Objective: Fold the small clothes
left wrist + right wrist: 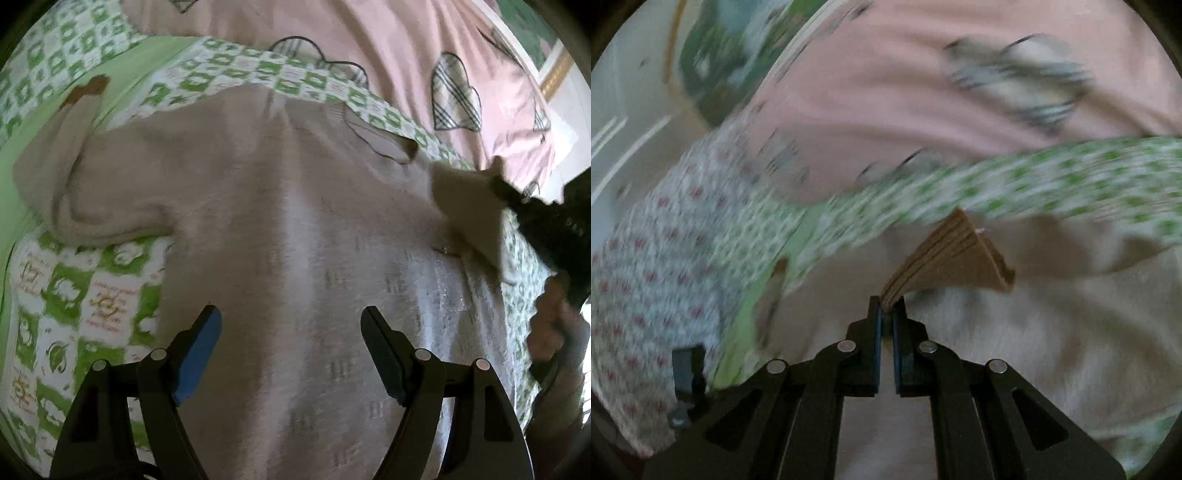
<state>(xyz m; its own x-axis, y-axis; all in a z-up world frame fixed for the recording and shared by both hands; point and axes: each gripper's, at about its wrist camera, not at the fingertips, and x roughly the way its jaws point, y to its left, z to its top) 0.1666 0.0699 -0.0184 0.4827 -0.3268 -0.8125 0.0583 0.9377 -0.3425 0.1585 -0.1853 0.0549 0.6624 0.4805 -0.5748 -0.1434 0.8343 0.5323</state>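
left gripper (291, 354) jaws apart, right gripper (886, 314) jaws clamped

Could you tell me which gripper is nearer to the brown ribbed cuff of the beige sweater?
Right. The right gripper is shut on the brown ribbed cuff; the left gripper hangs open over the beige sweater body, away from it.

No legible text anywhere.

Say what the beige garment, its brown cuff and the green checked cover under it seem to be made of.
Beige garment: soft matte knit, probably fleece or jersey; fuzzy surface, rounded folds.
Brown cuff: ribbed knit; parallel ridges fan out from the shut right tool.
Green checked cover: thin printed woven cloth, likely cotton; flat, crisp pattern, no pile. Blur leaves the weave unsure.
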